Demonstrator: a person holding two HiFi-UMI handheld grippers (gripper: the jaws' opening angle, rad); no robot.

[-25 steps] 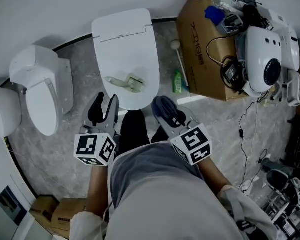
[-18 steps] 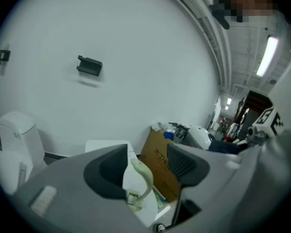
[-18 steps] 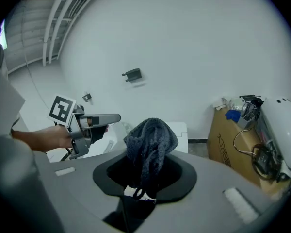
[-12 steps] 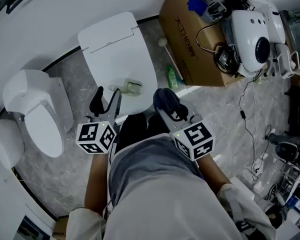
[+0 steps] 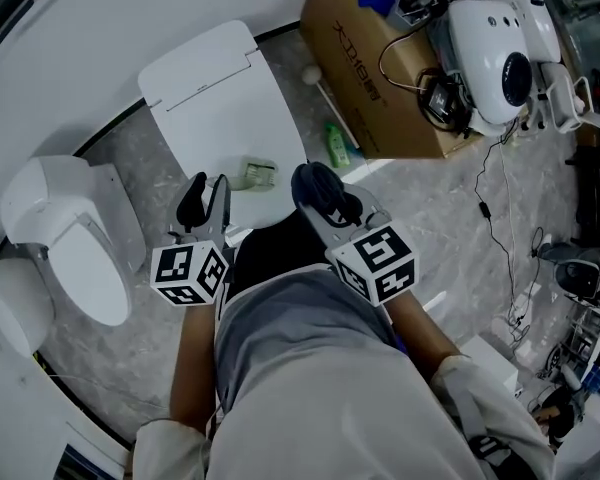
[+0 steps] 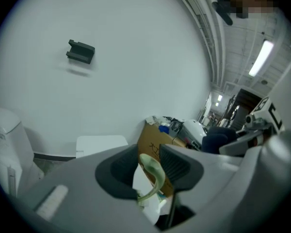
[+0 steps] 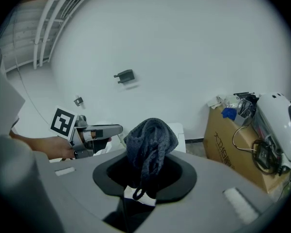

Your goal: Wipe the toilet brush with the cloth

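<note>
The toilet brush (image 5: 252,174) is being pinched by its handle in the left tool (image 5: 206,184), above the toilet lid (image 5: 205,88). At its 3 o'clock, the bunched grey cloth (image 7: 150,140) is being clamped in the right tool (image 5: 325,200), probably kept close for wiping.

In the left gripper view I get only the looped, pale green end of the toilet brush (image 6: 152,169), pinched between the pads of the left gripper (image 6: 150,173). The rest drops out of sight behind them. The lower end of the cloth (image 7: 151,142) vanishes down inside the right gripper (image 7: 146,177). In the head view my own body covers the front of the toilet (image 5: 210,88). The cardboard box (image 5: 380,78) is clipped by the top edge, and the label of the green bottle (image 5: 337,146) is too small to read.
</note>
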